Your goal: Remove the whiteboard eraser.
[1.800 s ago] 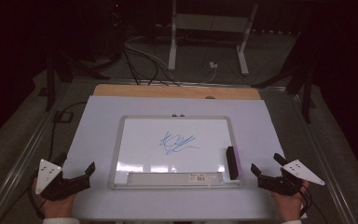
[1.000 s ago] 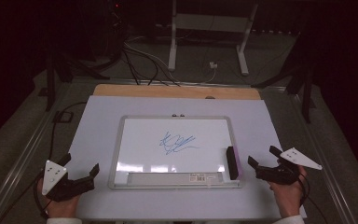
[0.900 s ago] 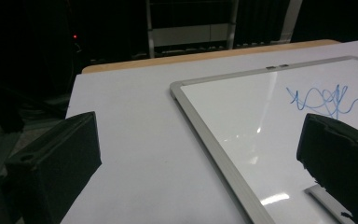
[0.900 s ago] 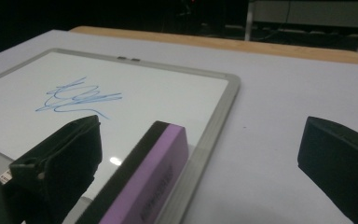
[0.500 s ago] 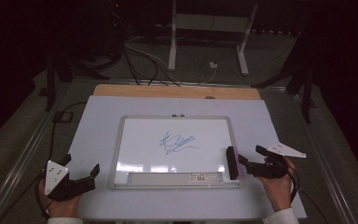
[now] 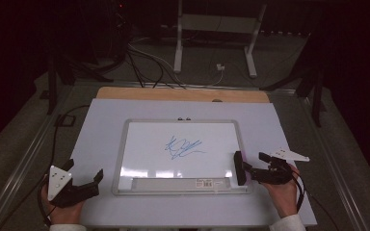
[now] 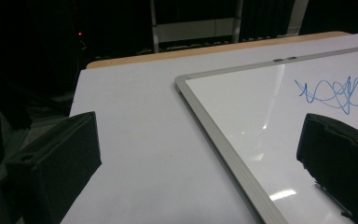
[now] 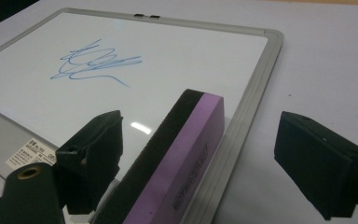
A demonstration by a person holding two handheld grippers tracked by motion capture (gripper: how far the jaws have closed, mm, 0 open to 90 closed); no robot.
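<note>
Right gripper view: jaws closing around eraser
Right gripper (image 8: 200,158) is straddling the purple-backed, black-felt block eraser (image 8: 177,158) lying by the whiteboard's (image 8: 256,88) rounded grey frame, pads not touching.

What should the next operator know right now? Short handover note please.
Right claw: open, has just been closing; jaws straddle the eraser, pads not yet pressing on it.
Left claw: open, holding nothing, resting at the table's near left corner beside the whiteboard.
Eraser: lies along the whiteboard's right edge, felt side toward the board.
Blue scribble: mid-board, untouched.
Done: right claw is lined up on the eraser.
Left: probably close on the eraser, lift it, wipe the scribble off.
</note>
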